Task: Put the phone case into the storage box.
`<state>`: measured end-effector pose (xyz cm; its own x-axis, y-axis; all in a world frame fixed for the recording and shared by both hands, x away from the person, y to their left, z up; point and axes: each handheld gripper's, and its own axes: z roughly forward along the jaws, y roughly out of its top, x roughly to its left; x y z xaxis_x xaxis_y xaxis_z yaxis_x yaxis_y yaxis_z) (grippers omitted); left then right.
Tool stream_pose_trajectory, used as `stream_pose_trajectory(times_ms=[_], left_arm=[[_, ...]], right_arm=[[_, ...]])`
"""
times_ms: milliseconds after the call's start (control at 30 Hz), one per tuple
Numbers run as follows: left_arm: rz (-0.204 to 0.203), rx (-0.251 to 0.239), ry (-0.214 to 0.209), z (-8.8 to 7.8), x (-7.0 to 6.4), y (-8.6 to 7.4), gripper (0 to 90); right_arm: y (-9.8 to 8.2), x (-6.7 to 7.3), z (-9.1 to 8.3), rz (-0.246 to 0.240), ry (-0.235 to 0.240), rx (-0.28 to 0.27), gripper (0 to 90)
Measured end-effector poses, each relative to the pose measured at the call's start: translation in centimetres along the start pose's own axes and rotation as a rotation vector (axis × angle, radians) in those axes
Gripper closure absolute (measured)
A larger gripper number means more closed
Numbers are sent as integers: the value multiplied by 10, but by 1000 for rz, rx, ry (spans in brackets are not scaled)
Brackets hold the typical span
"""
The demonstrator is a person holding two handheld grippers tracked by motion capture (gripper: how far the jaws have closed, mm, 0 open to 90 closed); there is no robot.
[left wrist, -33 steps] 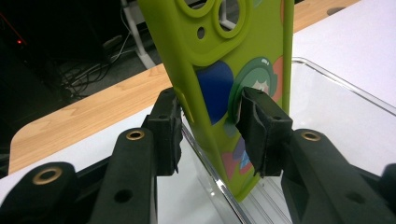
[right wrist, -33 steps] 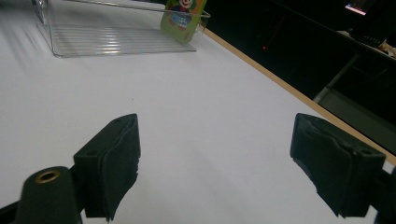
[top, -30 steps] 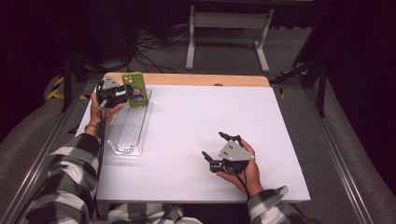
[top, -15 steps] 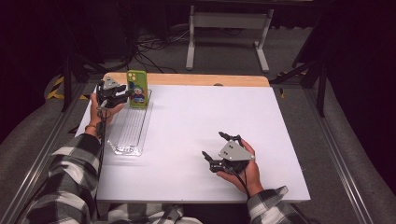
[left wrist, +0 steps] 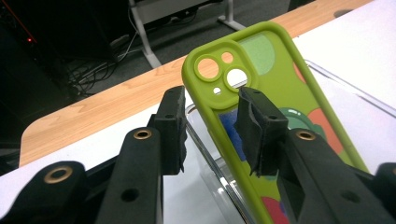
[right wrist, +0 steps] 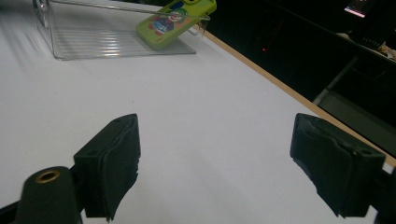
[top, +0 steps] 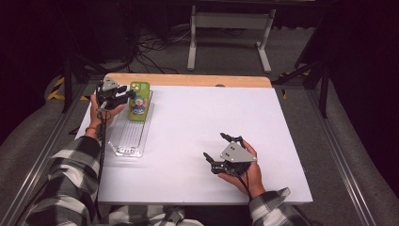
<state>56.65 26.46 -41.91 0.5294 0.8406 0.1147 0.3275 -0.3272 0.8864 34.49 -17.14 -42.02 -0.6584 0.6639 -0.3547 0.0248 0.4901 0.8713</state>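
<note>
A lime-green phone case (top: pixel 139 100) with a cartoon print lies tilted at the far end of a clear plastic tray (top: pixel 127 141), one end propped on the tray's rim. My left gripper (top: pixel 128 96) sits at the case's left side, open. In the left gripper view the case's (left wrist: pixel 289 93) camera-hole edge runs through the gap of my left gripper (left wrist: pixel 210 100), clear of the left jaw. My right gripper (top: pixel 214 146) rests open on the table at the near right, holding nothing. The right gripper view shows my right gripper (right wrist: pixel 215 135) with its jaws wide apart, and the case (right wrist: pixel 175 18) and tray (right wrist: pixel 93 42) far off.
The white tabletop (top: pixel 211 108) ends in a wooden strip (top: pixel 188 80) along its far edge. Beyond it stand a metal stand (top: pixel 228 28) and cables on a dark floor. Metal rails (top: pixel 339 155) flank the table.
The case has sunk from a more upright hold beside the left gripper to lie tilted over the tray's far end. The left jaws now stand apart. The right gripper has not moved.
</note>
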Motion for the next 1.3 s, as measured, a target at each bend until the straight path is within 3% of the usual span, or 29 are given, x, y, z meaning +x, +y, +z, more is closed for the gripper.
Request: stream_pose_trajectory(times_ms=[867,1067,1300], left_arm=[[36,-77,-28,-33,-16,1,630],[23,-93,-39,-38,-19,0,627],[44,-111,-44,-48,-26,-1,619]], right_arm=[[2,1,-1,-7,0,-14,170],[3,1,-2,-5,0,-15,171],[3,1,-2,-7,1,-19,171]])
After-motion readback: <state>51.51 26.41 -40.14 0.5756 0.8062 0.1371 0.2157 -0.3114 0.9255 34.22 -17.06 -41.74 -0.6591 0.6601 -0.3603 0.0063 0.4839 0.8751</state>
